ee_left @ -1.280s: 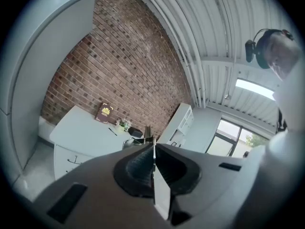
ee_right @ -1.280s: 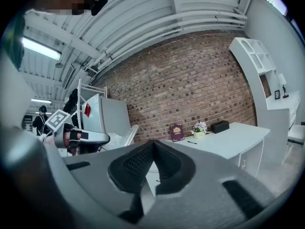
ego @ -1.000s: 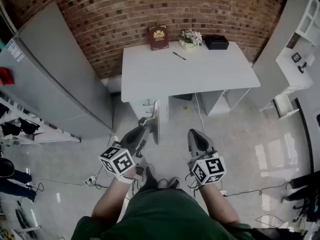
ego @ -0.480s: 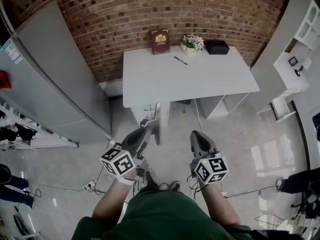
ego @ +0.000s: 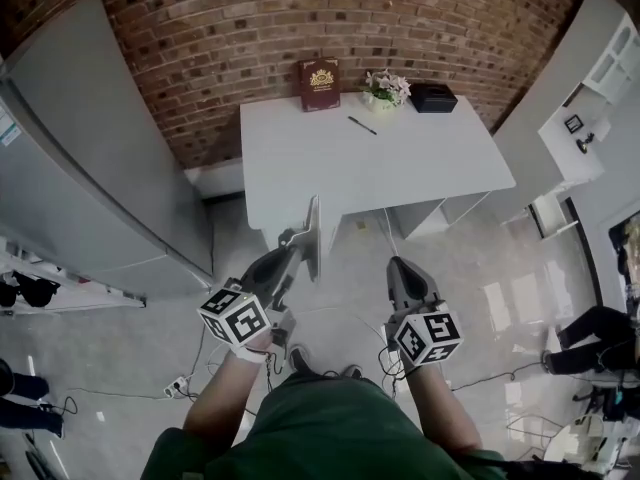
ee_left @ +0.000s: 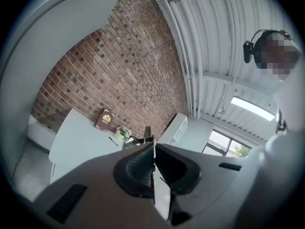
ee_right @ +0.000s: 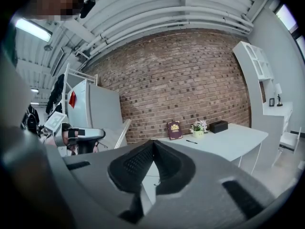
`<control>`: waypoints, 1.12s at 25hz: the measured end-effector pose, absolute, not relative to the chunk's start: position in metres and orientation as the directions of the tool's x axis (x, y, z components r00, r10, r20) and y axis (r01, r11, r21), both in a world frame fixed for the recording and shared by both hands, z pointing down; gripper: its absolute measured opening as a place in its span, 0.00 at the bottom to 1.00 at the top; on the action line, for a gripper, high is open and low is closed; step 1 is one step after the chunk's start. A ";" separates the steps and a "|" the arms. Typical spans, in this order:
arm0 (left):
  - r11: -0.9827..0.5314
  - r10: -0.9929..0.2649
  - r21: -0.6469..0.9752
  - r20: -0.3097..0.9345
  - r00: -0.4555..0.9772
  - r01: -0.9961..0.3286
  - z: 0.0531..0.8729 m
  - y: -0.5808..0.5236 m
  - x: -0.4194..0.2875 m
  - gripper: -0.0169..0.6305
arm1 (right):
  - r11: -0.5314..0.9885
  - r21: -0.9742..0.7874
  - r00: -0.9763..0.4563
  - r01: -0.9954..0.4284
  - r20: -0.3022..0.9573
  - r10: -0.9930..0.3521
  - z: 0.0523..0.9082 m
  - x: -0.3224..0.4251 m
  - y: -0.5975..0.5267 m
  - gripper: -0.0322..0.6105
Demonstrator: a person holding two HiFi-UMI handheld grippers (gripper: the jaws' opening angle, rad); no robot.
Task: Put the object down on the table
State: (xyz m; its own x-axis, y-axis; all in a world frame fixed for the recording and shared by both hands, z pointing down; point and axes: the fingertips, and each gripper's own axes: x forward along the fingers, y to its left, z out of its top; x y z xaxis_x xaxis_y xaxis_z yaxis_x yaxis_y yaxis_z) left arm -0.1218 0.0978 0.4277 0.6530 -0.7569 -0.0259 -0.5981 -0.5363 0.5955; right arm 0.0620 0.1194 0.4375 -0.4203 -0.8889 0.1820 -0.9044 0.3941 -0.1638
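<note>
The left gripper (ego: 291,245) is clamped on a thin flat panel (ego: 313,234). In the left gripper view the two dark ribbed pads press on it from either side, and only its pale edge shows as a fine line between them. From the head view the panel is grey and stands on edge, narrow and straight. It rises past the jaw tips towards the table (ego: 430,168) and ends short of the table's near edge. It hangs in the air over the pale glossy floor (ego: 350,298), in front of the table and apart from it. In the right gripper view it shows as a light slanted strip with the left gripper below it. What kind of thing it is cannot be told from these angles.

The right gripper (ego: 400,266) is held level with the left one, a little apart from it. In the right gripper view its jaws are closed together with nothing between them.

The table is white and stands against a brick wall (ego: 250,18). Along its far edge a maroon book (ego: 318,71) leans against the wall. Beside it are a small pot of flowers (ego: 385,87) and a black box (ego: 433,95). A pen (ego: 362,125) lies just in front of the flowers, and the rest of the tabletop is bare. A tall grey cabinet (ego: 90,158) stands to the left of the table.
</note>
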 end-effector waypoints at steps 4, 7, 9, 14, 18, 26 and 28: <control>-0.526 -0.759 0.610 -0.023 0.651 -0.592 0.437 0.077 -0.144 0.04 | 0.376 -0.144 -0.399 -0.915 0.191 -0.897 0.435 0.049 0.106 0.05; -0.520 -0.762 0.619 -0.024 0.647 -0.589 0.439 0.064 -0.154 0.04 | 0.363 -0.141 -0.386 -0.921 0.200 -0.901 0.436 0.047 0.097 0.05; -0.517 -0.764 0.621 -0.025 0.645 -0.589 0.439 0.057 -0.158 0.04 | 0.362 -0.142 -0.385 -0.921 0.205 -0.900 0.437 0.045 0.090 0.05; -0.498 -0.781 0.622 -0.018 0.625 -0.604 0.442 0.040 -0.163 0.04 | 0.396 -0.153 -0.421 -0.906 0.209 -0.883 0.443 0.037 0.069 0.05; -0.480 -0.798 0.612 -0.009 0.602 -0.628 0.444 0.025 -0.160 0.04 | 0.437 -0.171 -0.465 -0.883 0.199 -0.863 0.451 0.035 0.043 0.05; -0.448 -0.829 0.585 0.012 0.559 -0.676 0.436 -0.023 -0.126 0.04 | 0.516 -0.216 -0.551 -0.829 0.156 -0.820 0.450 0.056 -0.029 0.05; -0.429 -0.840 0.589 0.020 0.543 -0.685 0.438 -0.038 -0.115 0.04 | 0.525 -0.233 -0.565 -0.819 0.158 -0.810 0.455 0.067 -0.047 0.05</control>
